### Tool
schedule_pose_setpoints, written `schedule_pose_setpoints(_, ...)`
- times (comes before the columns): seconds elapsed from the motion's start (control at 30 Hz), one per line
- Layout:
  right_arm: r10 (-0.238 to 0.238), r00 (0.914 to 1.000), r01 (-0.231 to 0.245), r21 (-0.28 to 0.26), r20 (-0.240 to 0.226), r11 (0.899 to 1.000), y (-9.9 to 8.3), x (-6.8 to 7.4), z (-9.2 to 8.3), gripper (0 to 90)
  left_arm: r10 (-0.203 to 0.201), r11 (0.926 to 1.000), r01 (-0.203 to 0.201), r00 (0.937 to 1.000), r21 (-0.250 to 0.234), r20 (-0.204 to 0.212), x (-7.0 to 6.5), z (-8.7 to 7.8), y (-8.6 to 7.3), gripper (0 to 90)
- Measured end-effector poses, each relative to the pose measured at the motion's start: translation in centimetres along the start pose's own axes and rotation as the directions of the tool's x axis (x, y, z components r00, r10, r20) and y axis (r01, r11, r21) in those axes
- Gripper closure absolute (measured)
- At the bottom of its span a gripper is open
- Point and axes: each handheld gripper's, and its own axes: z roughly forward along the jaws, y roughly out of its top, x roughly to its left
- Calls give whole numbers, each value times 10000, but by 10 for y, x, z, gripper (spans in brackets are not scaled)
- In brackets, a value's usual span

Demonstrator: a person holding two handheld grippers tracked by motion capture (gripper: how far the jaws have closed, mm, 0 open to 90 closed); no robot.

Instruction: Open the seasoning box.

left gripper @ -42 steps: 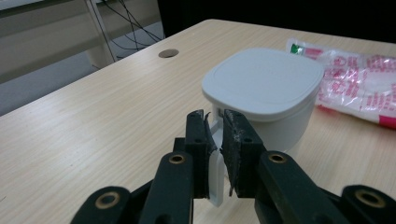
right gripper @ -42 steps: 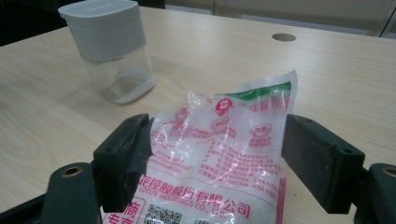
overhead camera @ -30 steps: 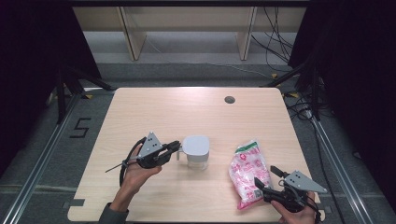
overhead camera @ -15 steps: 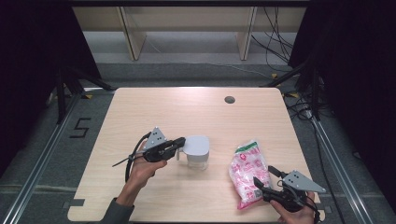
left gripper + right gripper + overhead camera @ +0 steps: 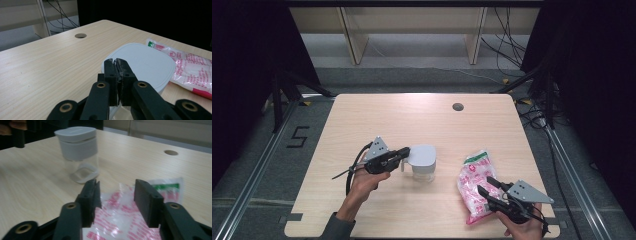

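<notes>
A clear jar with a pale grey lid stands mid-table. My left gripper is shut, its tips right at the lid's left edge; in the left gripper view the closed tips sit just in front of the lid, nothing visibly between them. A pink and white plastic bag lies to the jar's right. My right gripper is open over the bag's near end; in the right gripper view the gripper straddles the bag, with the jar beyond.
A round cable hole is in the far part of the wooden table. The bag lies close beside the jar. Dark floor, cables and shelf legs surround the table.
My left gripper has moved right and slightly forward until its tips reach the jar's lid. The right gripper and the bag have barely shifted.
</notes>
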Motion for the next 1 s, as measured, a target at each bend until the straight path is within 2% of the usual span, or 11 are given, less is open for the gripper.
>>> schedule_pose_setpoints(0.03,-474,9985,476,59,-274,9989,3,1,4,593,-19,10000,19,10000,-5,-2,0,0,0,866)
schedule_pose_setpoints(0.1,-357,9984,370,300,-448,9989,8,10,12,669,-131,9999,131,9999,-21,-21,-1,0,0,867)
schedule_pose_setpoints(0.13,-685,9963,697,204,-526,9974,10,12,18,669,-131,9999,131,9999,-21,-21,-1,0,0,867)
schedule_pose_setpoints(0.17,-685,9963,697,204,-526,9974,10,12,18,696,-120,9999,120,9999,-27,-50,-1,0,-1,867)
schedule_pose_setpoints(0.33,-1248,9876,1259,61,-952,9920,24,30,51,825,-82,10000,82,10000,-52,-9,0,-1,-1,866)
schedule_pose_setpoints(0.57,-1158,9862,1182,139,-1187,9929,41,38,84,883,-124,9999,125,9999,-79,96,3,-2,-2,862)
schedule_pose_setpoints(0.73,-1314,9853,1358,339,-1090,9902,46,39,94,898,-71,10000,71,10000,-50,48,3,-3,-2,862)
schedule_pose_setpoints(0.8,-1054,9886,1097,351,-1076,9933,49,40,103,900,-40,10000,41,10000,-65,69,3,-2,-2,861)
schedule_pose_setpoints(0.83,-1249,9867,1281,251,-1045,9914,50,39,106,900,-40,10000,41,10000,-58,71,3,-2,-2,861)
schedule_pose_setpoints(0.97,-1242,9858,1304,493,-1132,9902,54,40,112,900,-35,10000,35,10000,12,17,3,-3,-2,861)
schedule_pose_setpoints(1.0,-983,9860,1060,515,-1348,9930,55,42,115,900,-143,9999,143,9999,-53,32,3,-3,-3,857)
